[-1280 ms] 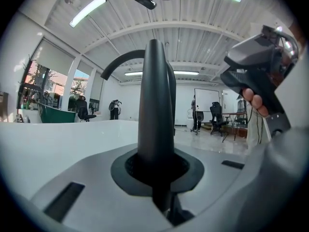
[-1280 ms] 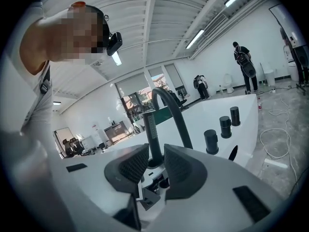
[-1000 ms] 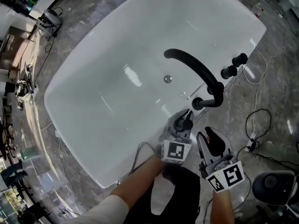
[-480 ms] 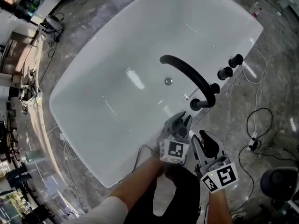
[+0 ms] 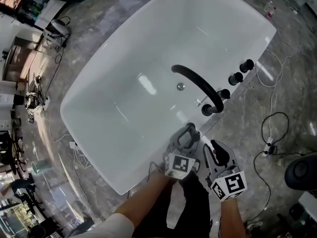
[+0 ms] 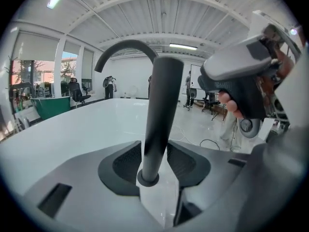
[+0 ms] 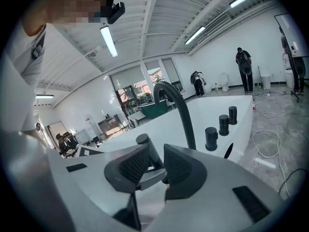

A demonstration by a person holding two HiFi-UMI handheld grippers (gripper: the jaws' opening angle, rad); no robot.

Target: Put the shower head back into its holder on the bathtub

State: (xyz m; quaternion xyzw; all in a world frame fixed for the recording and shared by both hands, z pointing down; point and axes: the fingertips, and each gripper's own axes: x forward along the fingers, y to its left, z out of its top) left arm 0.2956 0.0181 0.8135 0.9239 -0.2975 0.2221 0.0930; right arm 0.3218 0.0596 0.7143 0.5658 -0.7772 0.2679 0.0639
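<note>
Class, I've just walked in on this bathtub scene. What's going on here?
A person works at a white bathtub with a handheld gripper in each hand. The fingers of the left gripper have just been opening around the black stick-shaped shower head. It stands upright between them, not pinched, apparently seated in its round black holder near the curved black tap. The right gripper is open and empty, close by.

Left grey tongs (image 5: 185, 135), on a bare forearm (image 5: 148, 200), had just been opening; their pads stood clear of the black rod (image 6: 157, 115) between them. Right grey tongs (image 5: 212, 150) stood alongside, jaws slightly apart, empty.
</note>
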